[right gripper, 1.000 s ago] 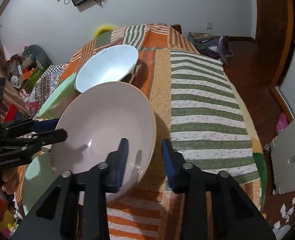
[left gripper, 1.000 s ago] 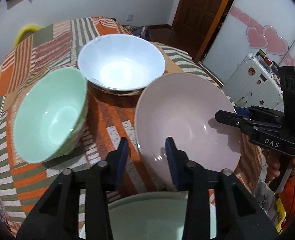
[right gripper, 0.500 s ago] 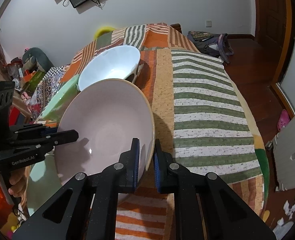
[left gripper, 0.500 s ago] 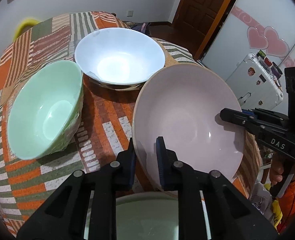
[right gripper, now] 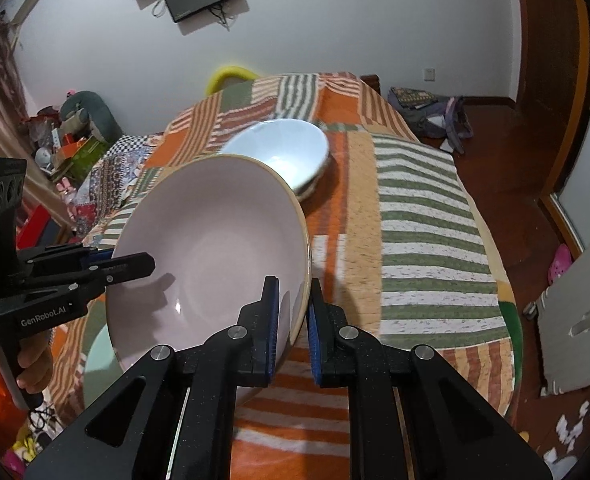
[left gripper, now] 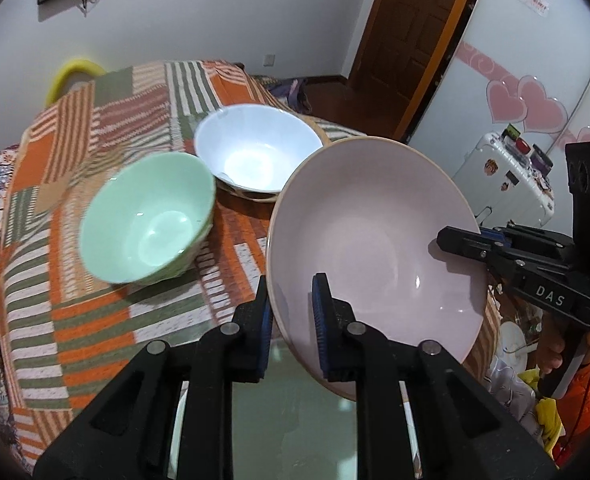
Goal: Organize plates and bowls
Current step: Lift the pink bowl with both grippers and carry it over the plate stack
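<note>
Pink bowl (left gripper: 375, 232) between both grippers

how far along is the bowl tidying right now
Done: nothing looks stacked for sure, though the white bowl seems to sit on something. In hand: the left gripper and right gripper both clamp the pink bowl's rim, tilted above the table. Left: the green bowl stands alone on the patchwork cloth.
</note>
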{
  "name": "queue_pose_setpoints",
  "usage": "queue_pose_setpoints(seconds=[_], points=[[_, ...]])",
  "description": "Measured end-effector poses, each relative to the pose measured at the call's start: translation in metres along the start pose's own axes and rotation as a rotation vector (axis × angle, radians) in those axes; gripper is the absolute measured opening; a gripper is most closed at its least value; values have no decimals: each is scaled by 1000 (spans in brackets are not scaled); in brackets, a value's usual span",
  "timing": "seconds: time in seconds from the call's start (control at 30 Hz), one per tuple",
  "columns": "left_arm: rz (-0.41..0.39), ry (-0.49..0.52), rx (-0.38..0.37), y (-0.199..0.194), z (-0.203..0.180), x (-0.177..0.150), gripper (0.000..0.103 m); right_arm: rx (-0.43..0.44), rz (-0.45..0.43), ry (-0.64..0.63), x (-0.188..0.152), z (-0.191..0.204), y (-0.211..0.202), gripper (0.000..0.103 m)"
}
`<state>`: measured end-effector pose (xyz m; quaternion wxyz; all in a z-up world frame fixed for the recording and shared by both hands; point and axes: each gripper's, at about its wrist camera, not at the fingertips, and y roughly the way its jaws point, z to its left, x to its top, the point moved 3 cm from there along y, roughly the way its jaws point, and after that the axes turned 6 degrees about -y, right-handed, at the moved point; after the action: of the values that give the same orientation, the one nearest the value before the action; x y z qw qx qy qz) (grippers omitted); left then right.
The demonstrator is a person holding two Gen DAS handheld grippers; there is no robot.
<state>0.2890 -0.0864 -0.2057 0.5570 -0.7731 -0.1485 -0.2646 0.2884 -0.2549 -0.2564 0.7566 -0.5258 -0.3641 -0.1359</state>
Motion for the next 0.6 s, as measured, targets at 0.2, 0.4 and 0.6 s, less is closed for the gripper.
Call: queue_pose_setpoints(seconds=[0.2,0.4,0.6], points=[[-48,-17,25,-37,14,-11,18,19,-17,-44,3,30,-8,12],[-98,-42,58,-76,34,-26,18,48,-26,-91,4,63,-11,12],[-138,-79,97,-110,58,-46,18,93,-24,-131,3,99,-6,12]])
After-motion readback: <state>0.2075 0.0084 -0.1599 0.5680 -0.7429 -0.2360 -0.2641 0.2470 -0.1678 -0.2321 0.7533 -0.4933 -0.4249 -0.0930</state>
